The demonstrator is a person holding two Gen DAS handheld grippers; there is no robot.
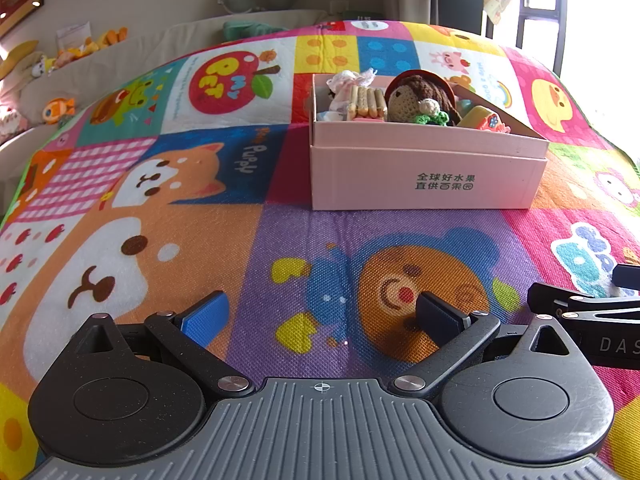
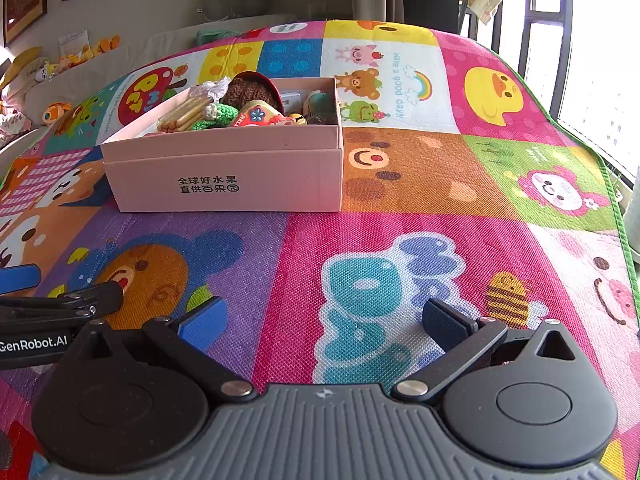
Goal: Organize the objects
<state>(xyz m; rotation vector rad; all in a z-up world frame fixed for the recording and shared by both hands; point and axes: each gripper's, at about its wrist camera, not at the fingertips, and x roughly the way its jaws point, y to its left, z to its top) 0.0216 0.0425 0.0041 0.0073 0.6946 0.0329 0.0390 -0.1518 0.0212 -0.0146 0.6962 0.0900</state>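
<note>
A pink box [image 1: 428, 172] [image 2: 224, 176] filled with small toys, a crocheted doll [image 1: 422, 100] among them, sits on the patchwork play mat [image 1: 200, 200] toward its far edge. Nearer, left tongs [image 1: 326, 314] and right tongs [image 2: 322, 320] hover side by side, both wide and empty.

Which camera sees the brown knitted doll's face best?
The left wrist view: the brown knitted doll faces it, above the pink box wall. The right wrist view shows only its brown back, partly hidden by other toys.
</note>
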